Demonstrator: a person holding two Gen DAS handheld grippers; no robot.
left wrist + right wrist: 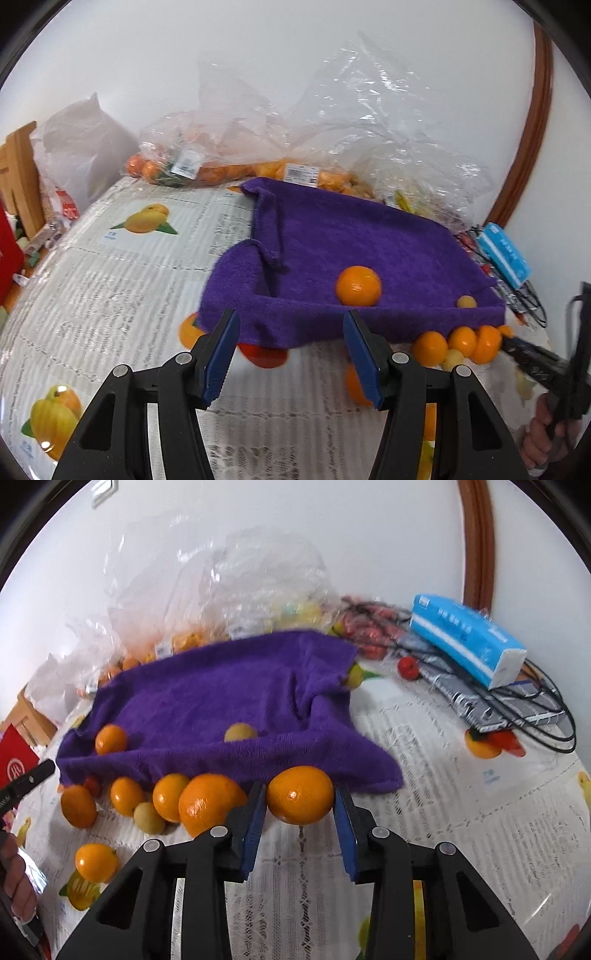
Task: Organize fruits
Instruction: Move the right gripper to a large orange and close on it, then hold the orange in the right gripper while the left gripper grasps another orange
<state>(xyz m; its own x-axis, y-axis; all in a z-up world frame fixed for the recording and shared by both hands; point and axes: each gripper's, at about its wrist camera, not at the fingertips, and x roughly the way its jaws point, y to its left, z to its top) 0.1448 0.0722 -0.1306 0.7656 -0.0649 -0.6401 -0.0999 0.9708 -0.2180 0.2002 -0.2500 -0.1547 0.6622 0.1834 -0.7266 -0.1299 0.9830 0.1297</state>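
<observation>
The right gripper [300,805] is closed on an orange [300,794]; both blue pads are pressed against its sides, so the fruit is grasped at its widest part, probably so that it cannot slip out. This orange is found directly in front of the gripper, at the near edge of the purple towel [207,701]. To the left of the gripper a row of other oranges [210,805] and one small yellowish fruit [149,818] is lined along the same edge. Beyond the gripper, on the towel, one orange [110,739] and one pale fruit [241,733] are already laid; the towel is judged to be the collecting place, which would explain why fruits are gathered around it

The left gripper [291,354] is held open with nothing between its pads, just before the towel edge, perhaps kept ready for the next fruit. The bags of fruit [229,162] are seen far behind the towel
</observation>
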